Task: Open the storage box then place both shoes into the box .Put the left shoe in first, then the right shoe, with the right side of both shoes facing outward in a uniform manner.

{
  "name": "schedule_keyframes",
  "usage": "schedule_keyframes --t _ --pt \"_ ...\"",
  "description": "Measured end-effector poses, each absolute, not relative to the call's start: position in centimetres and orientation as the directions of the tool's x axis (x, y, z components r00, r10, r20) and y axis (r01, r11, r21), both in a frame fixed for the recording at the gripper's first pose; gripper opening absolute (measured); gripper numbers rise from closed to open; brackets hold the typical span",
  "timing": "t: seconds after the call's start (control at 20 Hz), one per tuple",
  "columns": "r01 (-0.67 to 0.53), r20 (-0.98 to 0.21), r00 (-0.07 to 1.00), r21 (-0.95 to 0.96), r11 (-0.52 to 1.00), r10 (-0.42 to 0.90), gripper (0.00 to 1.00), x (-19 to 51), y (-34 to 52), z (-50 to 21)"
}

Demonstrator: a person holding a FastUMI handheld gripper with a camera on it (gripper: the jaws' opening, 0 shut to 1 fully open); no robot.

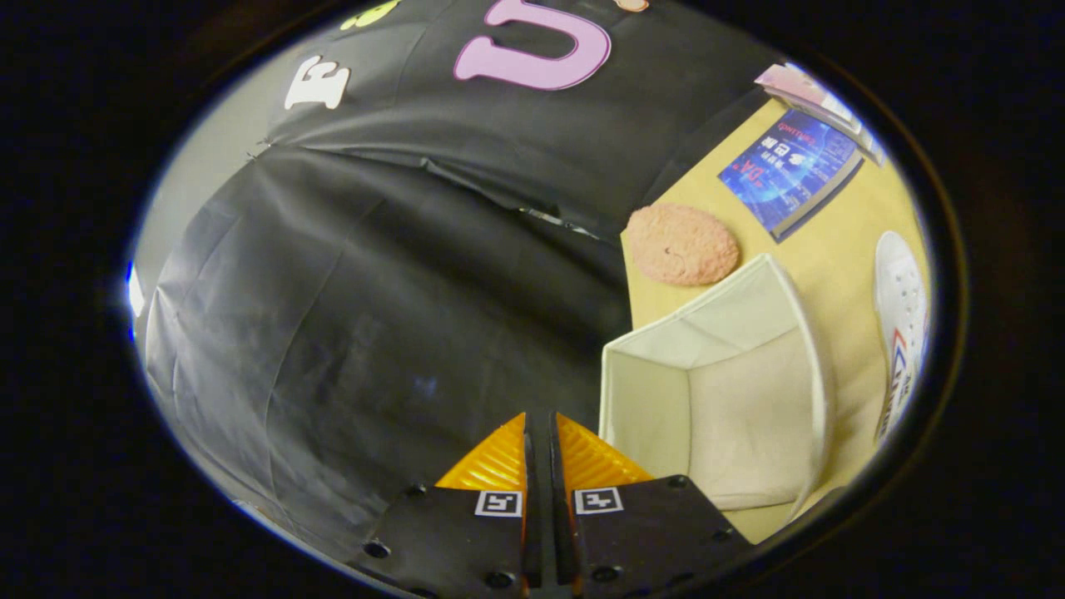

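My gripper [541, 426] is shut, its two fingers pressed together with nothing between them, and it points at the black cloth wall off the table's edge. To the right of the fingers stands the cream fabric storage box [657, 416], open at the top and empty inside. Beyond the box, further right on the wooden table [840, 249], lies a white shoe [900, 324] with red and blue marks on its side, partly cut off from sight. A second shoe cannot be made out.
A pink, rough, rounded object [682, 244] lies on the table just past the box. A blue book [790, 170] and a paler booklet [811, 96] lie further back. The table's edge runs right beside the box, with black cloth beyond it.
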State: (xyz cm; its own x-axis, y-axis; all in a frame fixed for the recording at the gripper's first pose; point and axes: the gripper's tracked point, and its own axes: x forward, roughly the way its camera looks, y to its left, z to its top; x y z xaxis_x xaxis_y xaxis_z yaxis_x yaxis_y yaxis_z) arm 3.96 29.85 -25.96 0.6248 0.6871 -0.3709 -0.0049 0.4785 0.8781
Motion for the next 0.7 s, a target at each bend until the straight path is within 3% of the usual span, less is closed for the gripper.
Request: schedule_keyframes --t 0.25,0.7 --pt "0.018 -0.425 0.682 0.824 0.567 0.596 0.09 4.9 23.6 -27.3" --pt "0.181 -0.566 0.725 0.707 0.684 0.393 0.09 4.1 10.6 -33.3"
